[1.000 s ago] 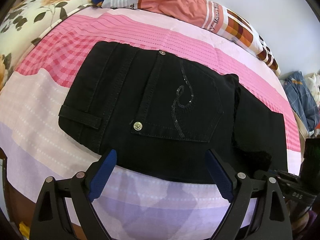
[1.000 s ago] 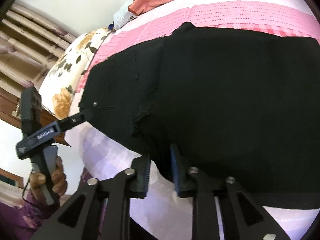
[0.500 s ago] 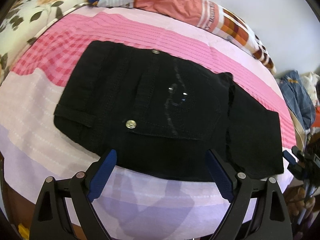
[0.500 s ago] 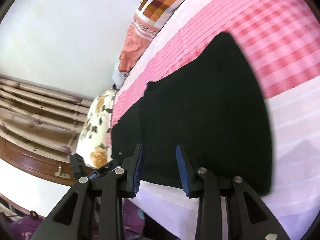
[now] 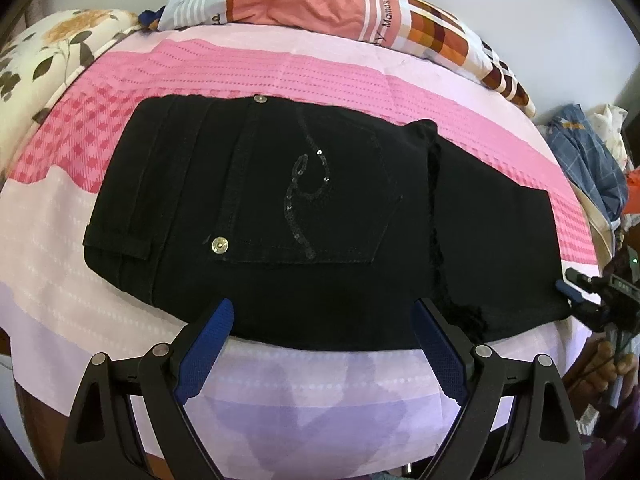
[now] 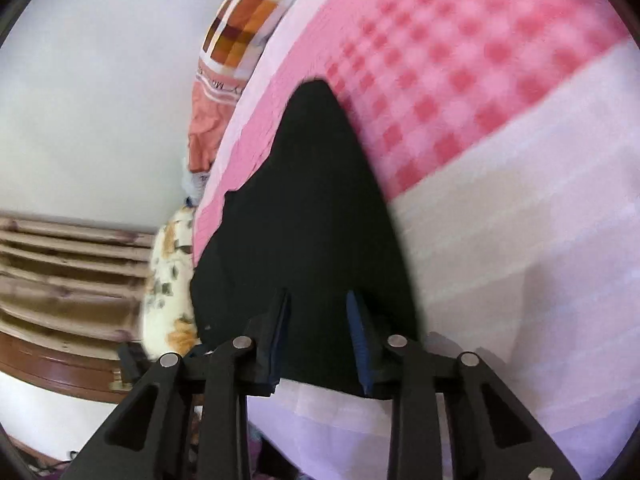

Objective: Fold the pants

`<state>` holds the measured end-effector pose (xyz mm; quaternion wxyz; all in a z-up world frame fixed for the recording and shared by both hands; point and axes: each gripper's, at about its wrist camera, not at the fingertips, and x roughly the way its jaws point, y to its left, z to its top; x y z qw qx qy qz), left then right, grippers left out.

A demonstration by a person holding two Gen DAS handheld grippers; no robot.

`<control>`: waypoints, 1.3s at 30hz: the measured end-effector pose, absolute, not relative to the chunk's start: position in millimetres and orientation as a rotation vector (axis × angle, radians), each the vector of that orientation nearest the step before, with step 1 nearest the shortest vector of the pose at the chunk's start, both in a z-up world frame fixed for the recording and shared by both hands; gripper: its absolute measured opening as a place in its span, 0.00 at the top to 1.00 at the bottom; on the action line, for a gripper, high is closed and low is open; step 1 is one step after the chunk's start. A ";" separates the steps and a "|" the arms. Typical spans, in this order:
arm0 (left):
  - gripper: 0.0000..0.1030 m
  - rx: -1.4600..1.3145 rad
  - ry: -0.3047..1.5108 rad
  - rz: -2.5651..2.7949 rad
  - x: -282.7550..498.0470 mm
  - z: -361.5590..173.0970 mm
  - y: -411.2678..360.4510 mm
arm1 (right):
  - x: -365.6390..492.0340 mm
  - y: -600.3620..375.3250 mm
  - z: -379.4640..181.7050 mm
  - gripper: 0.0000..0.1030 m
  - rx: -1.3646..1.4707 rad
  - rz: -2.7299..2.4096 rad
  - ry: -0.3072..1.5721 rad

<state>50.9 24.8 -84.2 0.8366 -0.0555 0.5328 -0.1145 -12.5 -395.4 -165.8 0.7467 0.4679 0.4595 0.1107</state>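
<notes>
The black pants (image 5: 320,208) lie folded on the pink striped bedsheet (image 5: 320,392), back pocket with a sequin swirl facing up. My left gripper (image 5: 322,308) hovers open over their near edge, nothing between its blue pads. My right gripper (image 6: 319,300) sits low at the pants' (image 6: 312,208) right end, its jaws narrow and closing. Black cloth shows behind the gap, but the pads do not press on it. In the left wrist view the right gripper (image 5: 570,280) shows at the pants' right corner.
A patchwork pillow (image 5: 340,8) and a floral pillow (image 5: 60,40) lie along the bed's far side. Loose clothes (image 5: 588,160) are piled beyond the right edge. A hand (image 5: 612,364) shows below the right gripper. A wooden headboard (image 6: 60,264) stands at the left.
My right gripper has swung from the pants' middle out to their right end and rolled, so its view is tilted. The right flap now lies flatter. The left gripper has hardly moved.
</notes>
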 end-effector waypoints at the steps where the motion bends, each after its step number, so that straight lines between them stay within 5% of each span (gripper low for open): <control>1: 0.12 -0.121 1.126 -0.239 50.6 -84.2 25.9 | -14.0 -395.9 -153.7 0.70 0.953 0.199 0.995; 18: 0.12 -0.100 1.110 -0.225 49.4 -82.2 24.3 | 94.1 -382.5 -123.6 0.67 0.606 0.220 0.966; 22: 0.12 -0.109 1.122 -0.219 51.4 -85.3 28.1 | 104.4 -385.7 -128.5 0.77 0.537 0.158 1.003; 24: 0.12 -0.109 1.125 -0.216 51.8 -86.8 28.6 | 106.8 -390.7 -133.9 0.93 0.538 0.124 1.021; 26: 0.12 -0.105 1.124 -0.214 52.5 -87.2 28.6 | 105.7 -399.6 -141.5 1.00 0.576 0.117 1.024; 34: 0.12 -0.106 1.129 -0.210 54.1 -87.0 29.9 | 103.2 -395.9 -135.1 1.00 0.555 0.071 1.025; 39: 0.12 -0.125 1.110 -0.183 57.2 -80.3 43.7 | 86.2 -377.6 -109.5 0.77 0.547 0.139 0.962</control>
